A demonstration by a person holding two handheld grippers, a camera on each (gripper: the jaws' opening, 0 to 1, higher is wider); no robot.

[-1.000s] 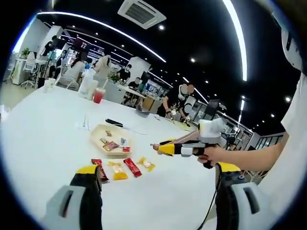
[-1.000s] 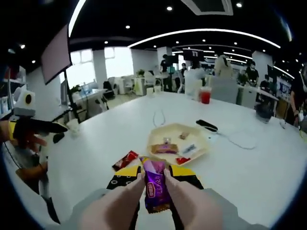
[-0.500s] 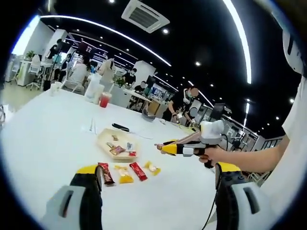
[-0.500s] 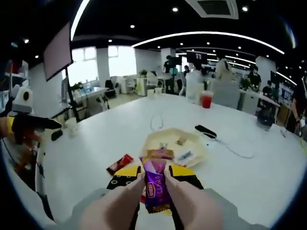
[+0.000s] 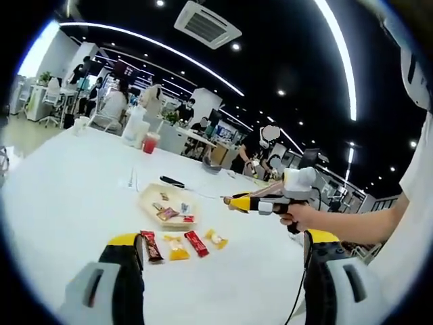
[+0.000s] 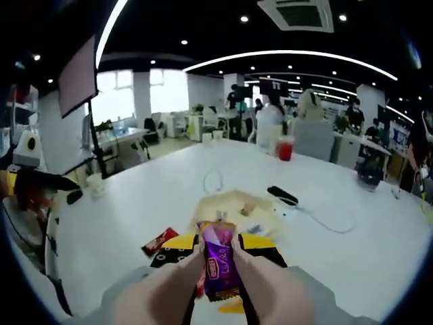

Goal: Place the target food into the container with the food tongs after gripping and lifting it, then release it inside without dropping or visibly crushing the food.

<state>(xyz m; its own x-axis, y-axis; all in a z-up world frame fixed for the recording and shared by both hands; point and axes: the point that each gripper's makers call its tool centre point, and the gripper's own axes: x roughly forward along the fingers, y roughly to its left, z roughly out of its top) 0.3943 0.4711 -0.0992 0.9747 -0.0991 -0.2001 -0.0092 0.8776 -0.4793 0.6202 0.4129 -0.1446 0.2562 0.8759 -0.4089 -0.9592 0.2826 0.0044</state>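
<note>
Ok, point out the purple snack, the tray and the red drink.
Purple snack [image 6: 217, 265], right gripper view, middle of the wrapper held in the claw.
Tray [image 5: 148, 203], left gripper view, its near rim.
Red drink [image 6: 285, 150], right gripper view, the cup's side.

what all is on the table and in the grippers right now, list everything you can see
table: one, white, under everything
tray: one, pale yellow, mid-table, holding a few small wrapped snacks
loose snacks: four in a row in front of the tray; dark red bar, yellow packet, red bar, small yellow packet
purple snack packet: one, clamped between the right gripper's jaws
black object: one, lying beyond the tray, with a white cable beside it
red drink cup: one, far side of the table
people: several, in the office behind
right gripper: yellow and black, shut on the packet
left gripper: jaws apart, nothing between them
</note>
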